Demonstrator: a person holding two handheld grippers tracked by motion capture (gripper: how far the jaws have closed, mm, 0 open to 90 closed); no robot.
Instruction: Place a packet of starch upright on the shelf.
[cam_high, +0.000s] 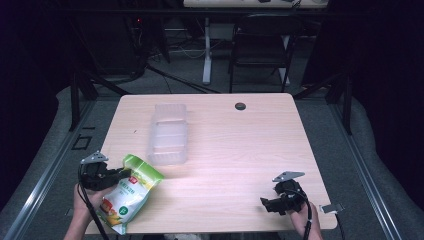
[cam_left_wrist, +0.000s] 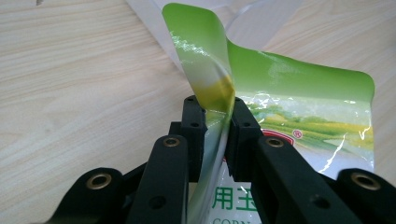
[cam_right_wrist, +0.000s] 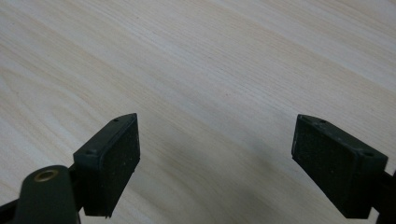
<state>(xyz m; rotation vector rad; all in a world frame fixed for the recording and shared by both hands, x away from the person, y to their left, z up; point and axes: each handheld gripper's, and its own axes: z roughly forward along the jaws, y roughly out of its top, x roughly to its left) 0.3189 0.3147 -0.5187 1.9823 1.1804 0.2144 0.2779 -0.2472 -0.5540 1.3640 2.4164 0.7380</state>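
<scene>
A green and white snack bag (cam_high: 129, 192) with a yellow picture lies at the table's front left corner. My left gripper (cam_high: 121, 174) is shut on the bag's left edge. In the left gripper view the bag (cam_left_wrist: 299, 98) curls up between the two black jaws, and the gripper (cam_left_wrist: 215, 108) pinches its thin edge. My right gripper (cam_high: 263, 202) is near the front right of the table, held low over bare wood. In the right gripper view its pads (cam_right_wrist: 114, 154) stand wide apart, the gripper (cam_right_wrist: 215, 130) open and holding nothing.
A clear plastic tray (cam_high: 168, 132) with ribbed compartments stands upright of the bag, toward the table's middle left. A small dark round cap (cam_high: 240, 106) sits near the far edge. A black chair (cam_high: 262, 42) and a desk leg stand beyond the table (cam_high: 225, 155).
</scene>
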